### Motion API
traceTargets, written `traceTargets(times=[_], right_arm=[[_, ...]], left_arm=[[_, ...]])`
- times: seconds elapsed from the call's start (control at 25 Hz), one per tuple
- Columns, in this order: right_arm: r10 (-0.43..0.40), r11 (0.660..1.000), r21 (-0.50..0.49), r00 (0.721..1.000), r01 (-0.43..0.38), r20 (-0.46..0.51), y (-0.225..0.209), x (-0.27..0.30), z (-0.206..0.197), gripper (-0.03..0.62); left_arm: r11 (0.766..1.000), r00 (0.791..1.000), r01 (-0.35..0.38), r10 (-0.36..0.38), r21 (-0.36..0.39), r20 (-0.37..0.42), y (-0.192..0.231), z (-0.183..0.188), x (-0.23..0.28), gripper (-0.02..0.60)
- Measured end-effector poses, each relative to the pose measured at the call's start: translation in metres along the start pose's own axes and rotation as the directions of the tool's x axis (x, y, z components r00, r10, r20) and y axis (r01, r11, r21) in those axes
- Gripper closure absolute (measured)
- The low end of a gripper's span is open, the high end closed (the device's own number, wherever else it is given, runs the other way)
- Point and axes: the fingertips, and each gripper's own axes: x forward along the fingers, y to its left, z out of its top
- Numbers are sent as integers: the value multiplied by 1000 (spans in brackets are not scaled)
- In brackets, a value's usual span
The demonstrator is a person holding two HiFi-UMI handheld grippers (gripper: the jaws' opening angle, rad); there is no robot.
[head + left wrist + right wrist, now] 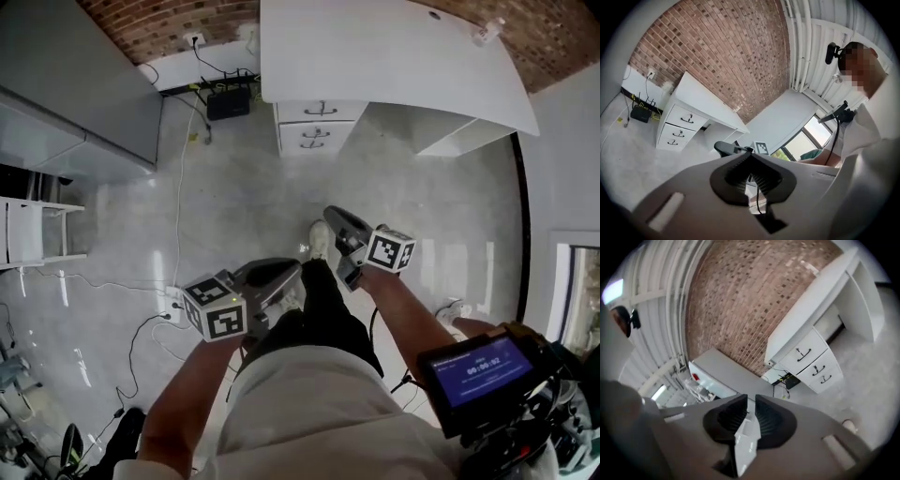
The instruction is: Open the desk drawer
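The white desk (394,56) stands against the brick wall, some way ahead of me across the floor. Its two stacked drawers (319,123) are closed, each with a dark handle; the upper drawer (686,119) and the lower drawer (675,136) also show in the left gripper view, and the drawers (813,362) in the right gripper view. My left gripper (292,271) (750,153) is shut and holds nothing. My right gripper (334,217) (751,401) is shut to a thin slit, also with nothing in it. Both hover above the floor, well short of the desk.
A grey cabinet (84,84) runs along the left. A black box (228,101) with cables sits by the wall left of the drawers. A cable (178,187) trails over the floor to a socket strip (172,314). My shoe (319,239) is below.
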Motion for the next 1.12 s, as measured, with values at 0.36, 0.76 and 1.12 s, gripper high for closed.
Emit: traceTargets(times=[0.36, 0.76, 1.12], right_arm=[[-40, 931, 364, 980, -34, 193, -154, 105, 86, 553], [-141, 864, 504, 954, -12, 264, -290, 182, 125, 551], [-159, 846, 531, 924, -55, 349, -357, 229, 156, 520]], left_arm=[[996, 997, 64, -67, -63, -49, 70, 48, 99, 577], [990, 993, 91, -98, -106, -59, 128, 82, 175, 577], [985, 997, 60, -69, -163, -46, 177, 83, 198, 577]])
